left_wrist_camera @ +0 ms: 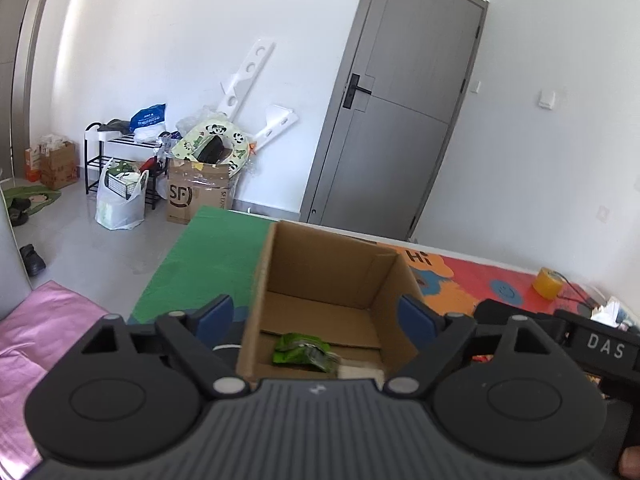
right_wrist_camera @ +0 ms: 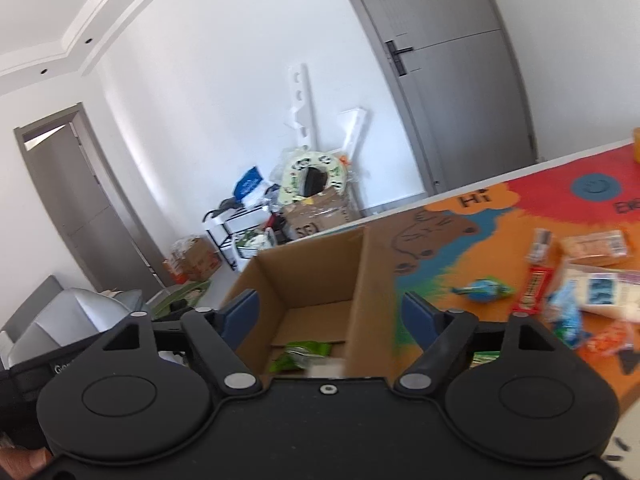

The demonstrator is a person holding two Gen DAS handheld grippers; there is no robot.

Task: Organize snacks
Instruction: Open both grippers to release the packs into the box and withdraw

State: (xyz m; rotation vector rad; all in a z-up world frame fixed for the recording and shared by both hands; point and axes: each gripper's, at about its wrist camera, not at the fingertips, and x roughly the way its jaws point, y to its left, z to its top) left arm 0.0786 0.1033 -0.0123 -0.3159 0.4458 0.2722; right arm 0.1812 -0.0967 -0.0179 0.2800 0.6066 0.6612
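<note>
Cardboard box (left_wrist_camera: pixel 320 304) holds green packet (left_wrist_camera: pixel 302 350); both tongs (left_wrist_camera: pixel 316 312) (right_wrist_camera: pixel 332 312) apart, empty; we next clamp, seemingly, the blurred snacks (right_wrist_camera: pixel 532 286) squarely.

The box (left_wrist_camera: pixel 320 300) is standing open-topped, its walls fencing a floor where only a green packet (left_wrist_camera: pixel 303 351) is lying. To its right, loose snacks (right_wrist_camera: pixel 576 300) are crowding the mat (right_wrist_camera: pixel 500 240).

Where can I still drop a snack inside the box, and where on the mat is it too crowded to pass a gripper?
Inside the cardboard box, the floor behind the green packet, toward the far wall, is bare. The green mat left of the box is also free. Right of the box it is crowded: the red bar, blue wrappers and white pack lie close together.
</note>
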